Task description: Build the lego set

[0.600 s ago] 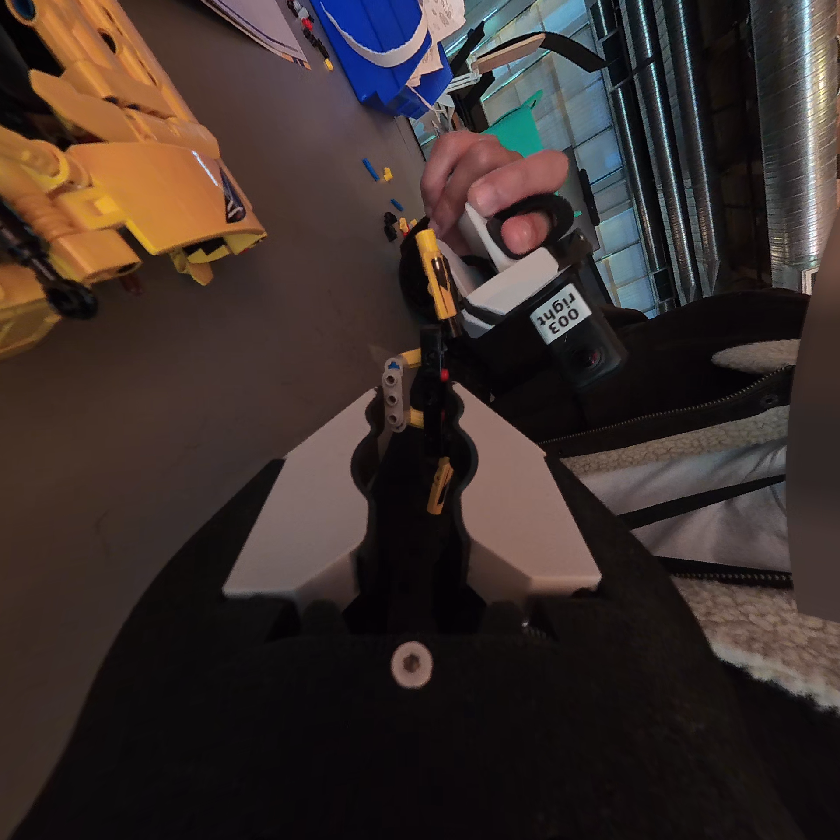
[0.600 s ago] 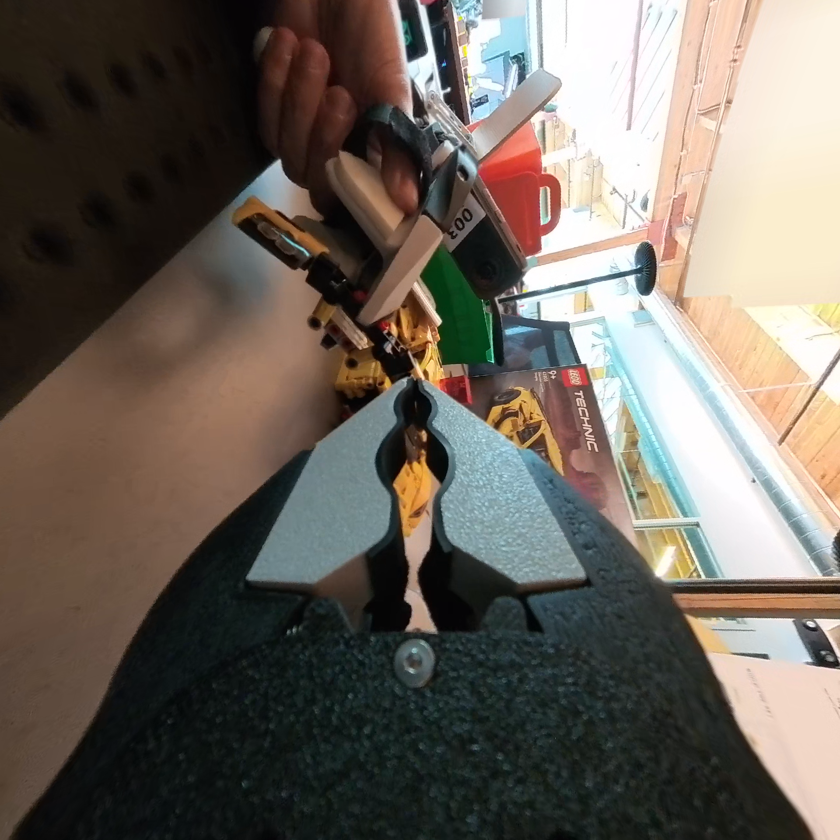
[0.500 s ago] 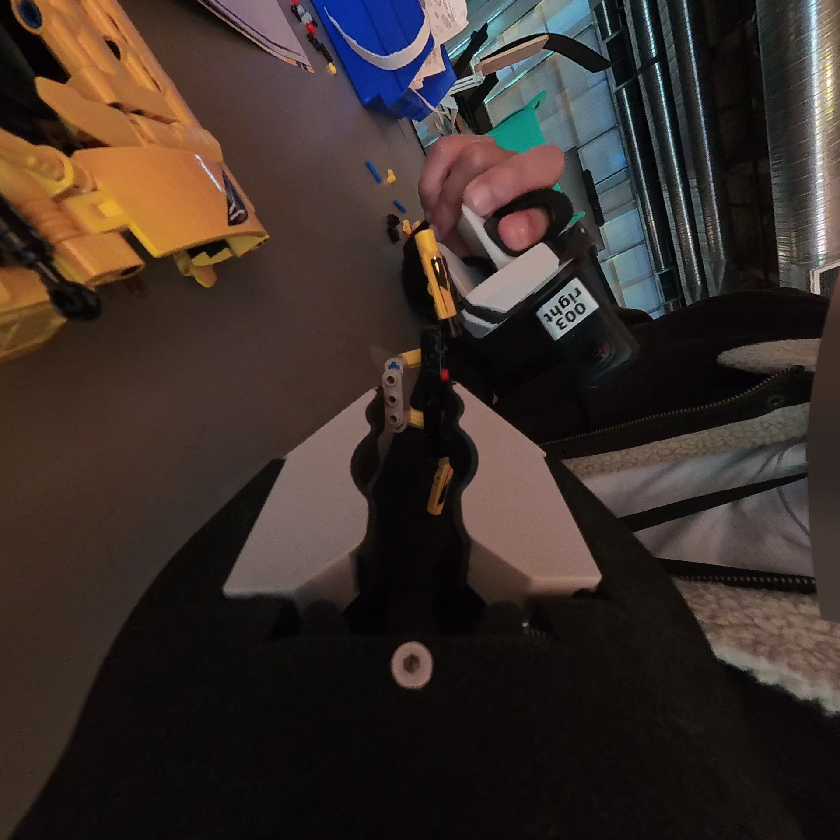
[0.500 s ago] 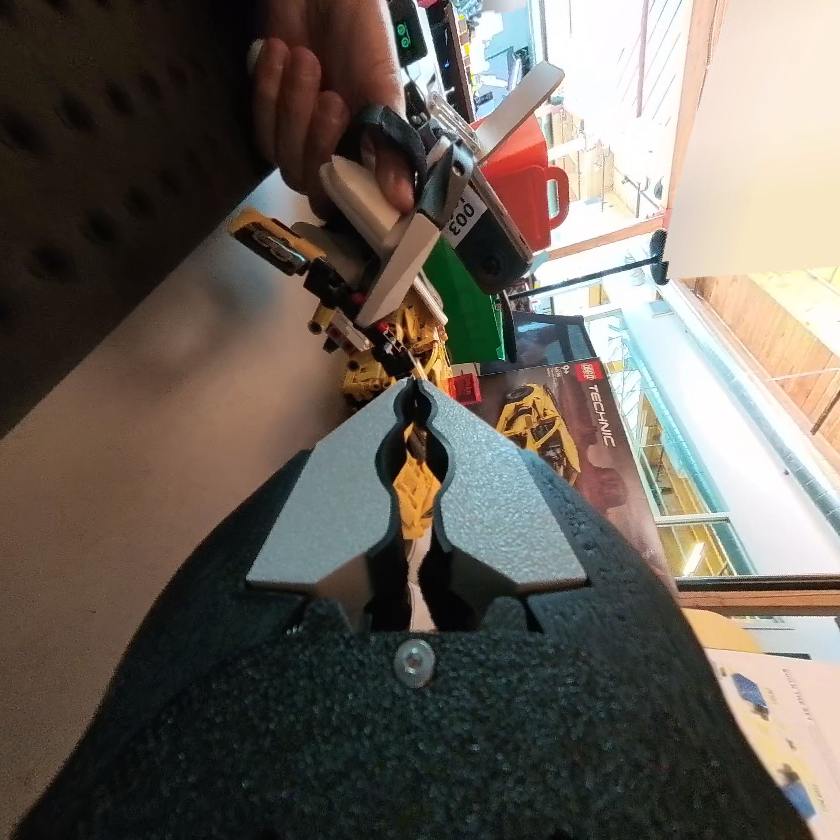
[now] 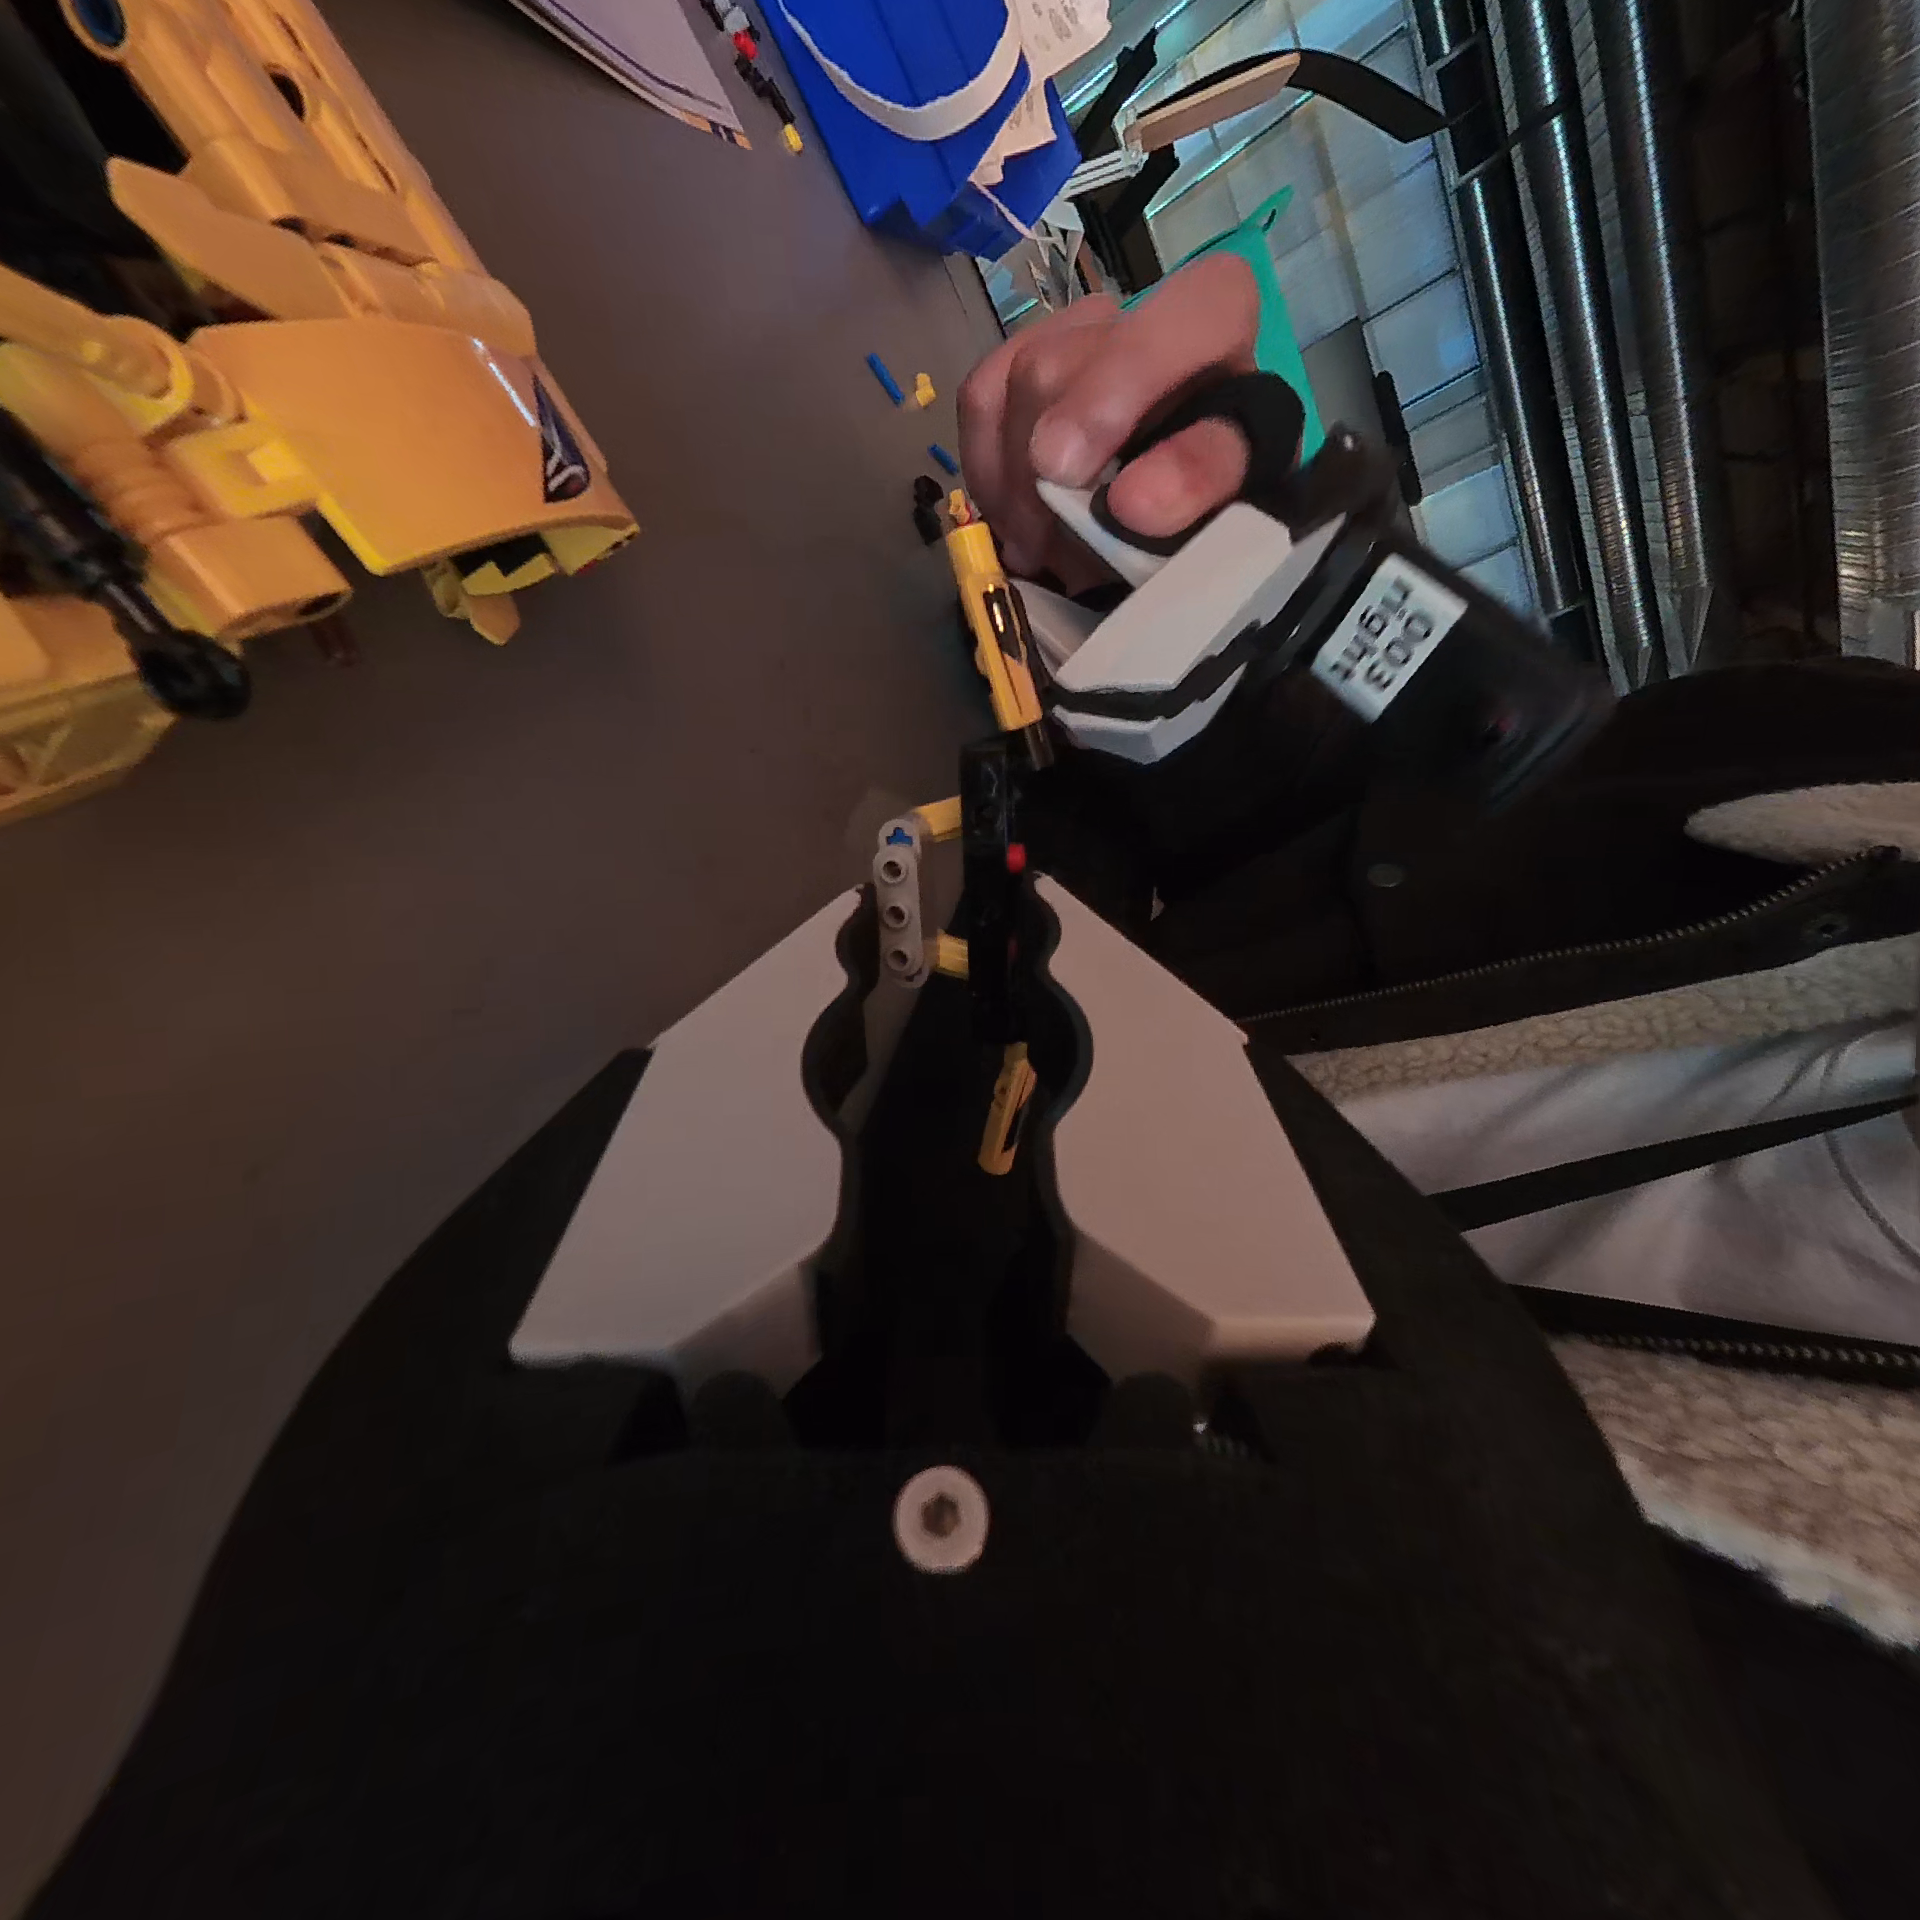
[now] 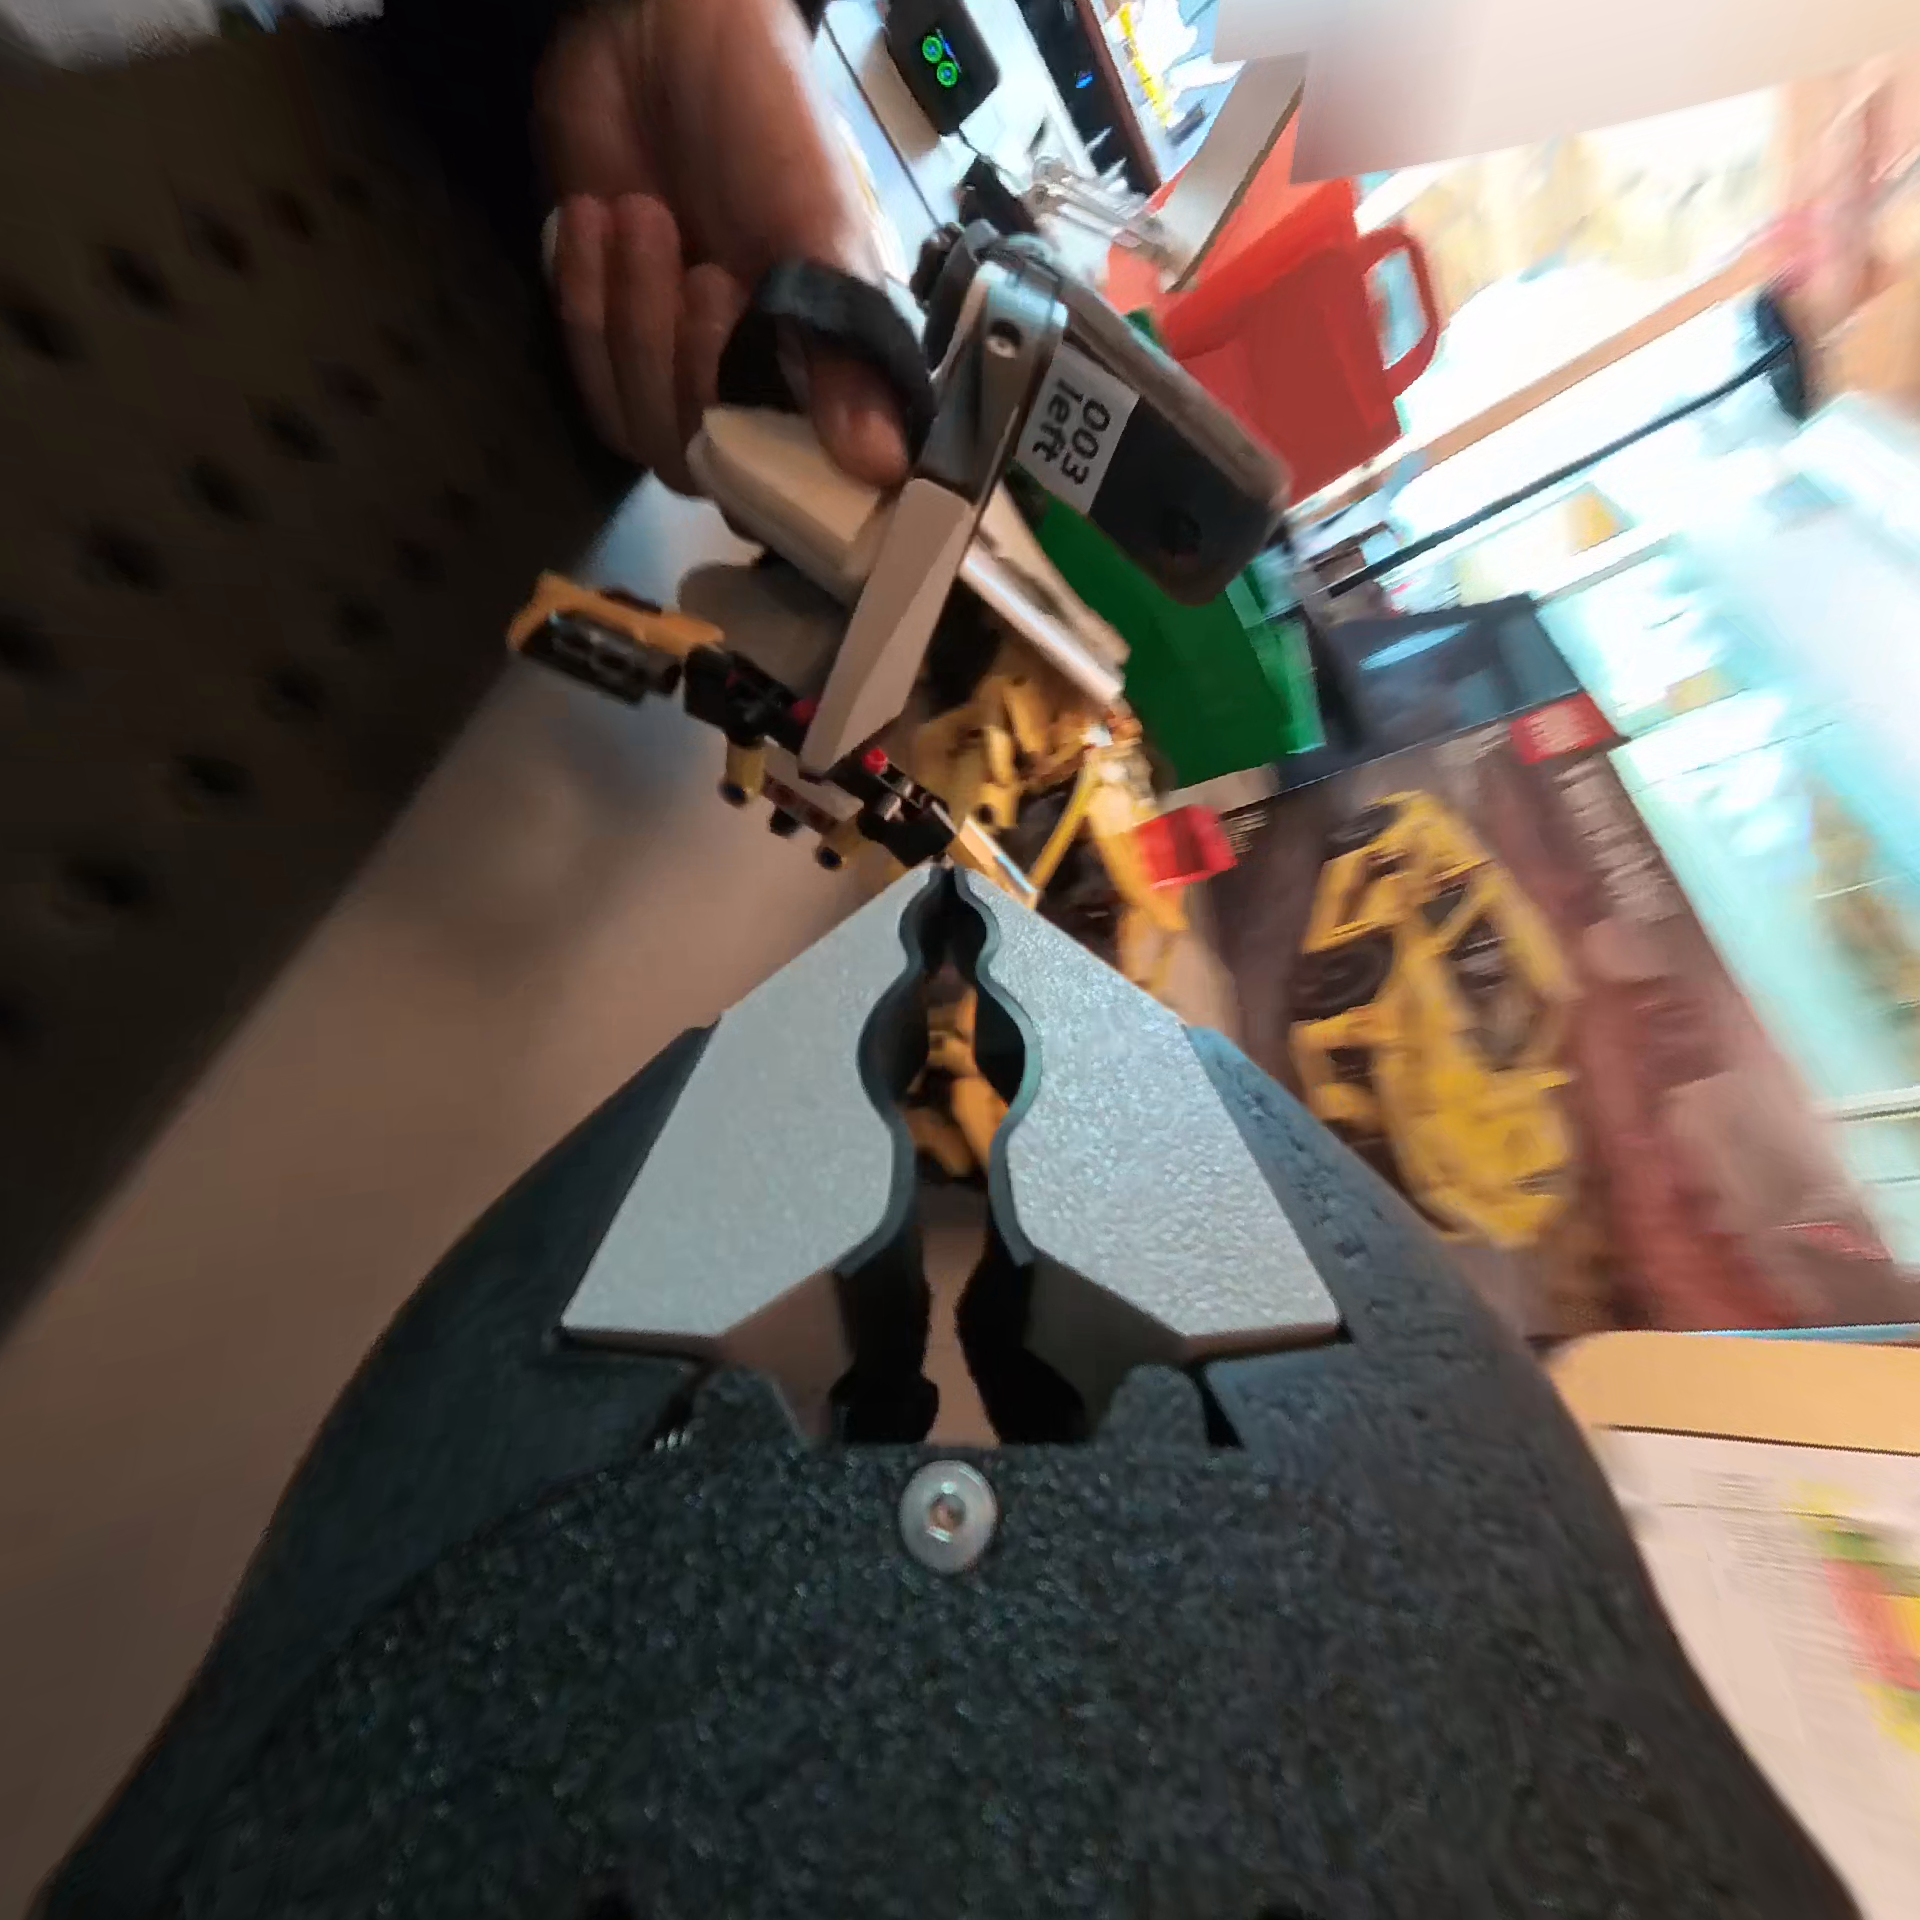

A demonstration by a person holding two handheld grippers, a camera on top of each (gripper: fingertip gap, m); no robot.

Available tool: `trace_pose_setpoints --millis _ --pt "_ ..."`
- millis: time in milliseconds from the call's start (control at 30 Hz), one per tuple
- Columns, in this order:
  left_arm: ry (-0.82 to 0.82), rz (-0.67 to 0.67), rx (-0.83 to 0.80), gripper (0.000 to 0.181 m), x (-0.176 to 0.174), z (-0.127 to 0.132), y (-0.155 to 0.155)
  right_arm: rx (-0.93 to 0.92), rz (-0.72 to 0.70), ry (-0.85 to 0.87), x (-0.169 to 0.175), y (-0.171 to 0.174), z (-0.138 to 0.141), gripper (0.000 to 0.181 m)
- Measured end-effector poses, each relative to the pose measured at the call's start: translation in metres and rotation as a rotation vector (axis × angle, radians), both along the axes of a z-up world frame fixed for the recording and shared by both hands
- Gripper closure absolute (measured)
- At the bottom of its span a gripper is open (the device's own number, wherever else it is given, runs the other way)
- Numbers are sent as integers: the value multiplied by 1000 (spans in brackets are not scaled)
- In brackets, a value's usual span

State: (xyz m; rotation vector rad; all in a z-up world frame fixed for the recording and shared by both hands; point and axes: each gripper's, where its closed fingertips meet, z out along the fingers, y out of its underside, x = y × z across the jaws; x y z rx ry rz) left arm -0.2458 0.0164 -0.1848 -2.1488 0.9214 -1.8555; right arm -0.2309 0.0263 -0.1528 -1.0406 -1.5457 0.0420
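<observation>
My left gripper (image 5: 951,914) is shut on a small lego sub-assembly (image 5: 987,831) of a black beam, a grey beam and yellow parts that sticks out past the fingertips. It is held above the table. The right wrist view shows the same sub-assembly (image 6: 727,686) in the left gripper (image 6: 831,748). My right gripper (image 6: 943,881) has its jaws closed, tips right next to the sub-assembly's near end; I see nothing between them. In the left wrist view the right gripper (image 5: 1049,717) touches the sub-assembly's yellow top end. The part-built yellow car (image 5: 270,416) lies on the table at the left.
A blue bin (image 5: 914,114) and loose small pieces (image 5: 920,416) lie at the table's far side. The right wrist view shows the yellow car (image 6: 1049,810), the set's box (image 6: 1455,987), a green bin (image 6: 1184,644), a red container (image 6: 1278,312) and a booklet (image 6: 1766,1558). A person's jacket (image 5: 1558,1039) is close on the right. Spacing between my two grippers at the tips: around 4 cm.
The right gripper has swung, its view is now blurred and tilted, and its tips have come closer to the sub-assembly. The left gripper still holds the sub-assembly in about the same place.
</observation>
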Motion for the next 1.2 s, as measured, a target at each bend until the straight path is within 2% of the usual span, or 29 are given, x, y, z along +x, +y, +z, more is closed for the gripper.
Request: trace_pose_setpoints --millis 333,633,1133,1200 --pt "27 -12 27 156 1 -4 -3 -429 39 115 3 -5 -9 180" --pt "30 -25 32 156 2 -4 -5 -620 67 163 5 -9 -12 179" --pt "20 -16 20 156 1 -3 -3 -690 61 207 4 -4 -12 177" --pt "27 -12 22 156 2 -4 -3 -672 35 198 4 0 -13 166"
